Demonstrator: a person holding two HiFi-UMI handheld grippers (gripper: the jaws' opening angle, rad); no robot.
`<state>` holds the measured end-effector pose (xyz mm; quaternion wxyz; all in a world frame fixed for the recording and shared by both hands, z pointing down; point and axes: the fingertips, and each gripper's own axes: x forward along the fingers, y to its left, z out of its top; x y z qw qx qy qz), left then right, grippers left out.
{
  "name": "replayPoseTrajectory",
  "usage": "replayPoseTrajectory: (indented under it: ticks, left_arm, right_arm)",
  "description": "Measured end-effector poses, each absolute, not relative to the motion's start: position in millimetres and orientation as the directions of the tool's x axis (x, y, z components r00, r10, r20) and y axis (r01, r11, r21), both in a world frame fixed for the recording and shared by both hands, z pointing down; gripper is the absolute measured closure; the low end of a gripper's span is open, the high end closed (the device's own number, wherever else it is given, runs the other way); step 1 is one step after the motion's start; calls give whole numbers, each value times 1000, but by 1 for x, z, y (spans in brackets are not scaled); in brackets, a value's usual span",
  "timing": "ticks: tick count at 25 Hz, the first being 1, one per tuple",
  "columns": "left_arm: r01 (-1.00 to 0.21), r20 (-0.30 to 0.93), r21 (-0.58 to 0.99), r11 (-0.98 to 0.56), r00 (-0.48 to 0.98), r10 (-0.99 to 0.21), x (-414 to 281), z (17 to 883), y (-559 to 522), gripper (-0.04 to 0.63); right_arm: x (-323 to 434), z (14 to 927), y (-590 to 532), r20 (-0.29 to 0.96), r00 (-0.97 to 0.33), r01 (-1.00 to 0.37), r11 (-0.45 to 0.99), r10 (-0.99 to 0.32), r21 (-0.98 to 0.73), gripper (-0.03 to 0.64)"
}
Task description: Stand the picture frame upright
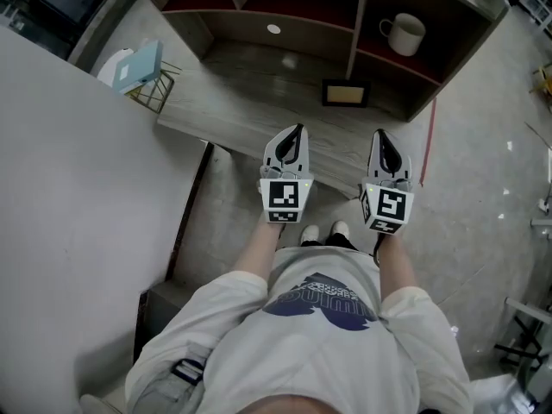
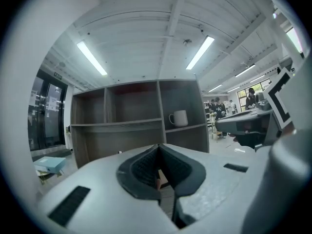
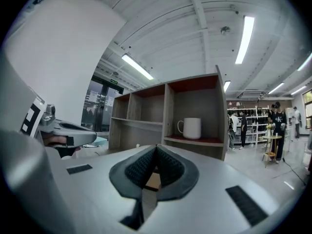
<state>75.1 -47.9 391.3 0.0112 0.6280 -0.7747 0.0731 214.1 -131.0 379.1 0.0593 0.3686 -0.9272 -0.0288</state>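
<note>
The picture frame (image 1: 346, 94) lies flat on the wooden desk (image 1: 250, 102), face up, at the foot of the shelf unit's (image 1: 362, 15) divider. Its long axis runs left to right along the shelf front. The left gripper (image 1: 297, 132) and right gripper (image 1: 380, 134) hover side by side over the desk's near edge, both pinched closed on nothing. Only the head view shows the whole frame; each gripper view catches just a sliver of it behind the closed jaws. Those views show the white mug (image 3: 192, 128) side-on in its compartment, and ceiling lights (image 3: 243, 39).
</note>
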Motion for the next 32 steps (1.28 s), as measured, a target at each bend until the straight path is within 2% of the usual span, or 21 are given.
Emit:
replayPoseTrajectory:
  ticks: [4,7,15,32]
  left_arm:
    - [-972,70,-110,206,-215,-974,82,372,-53,589]
    - [-971,86,-113,212,-222,-971,82,367,-58,589]
    - [-963,83,-119,240,-250,-965,81,357,-57,589]
    - [-950,67,-129,284,-294,-953,75,346,-57,589]
  right_arm:
    - [223,368,-130,55,-729,-675,730,-682,113,618]
    - [226,365,-131,44,-743,-656,740,-667,147,618]
    - [231,361,-138,63,-739,-641,728,-671,243,620]
    - [242,340,-151,16,-743,-645,722,-669,249,620]
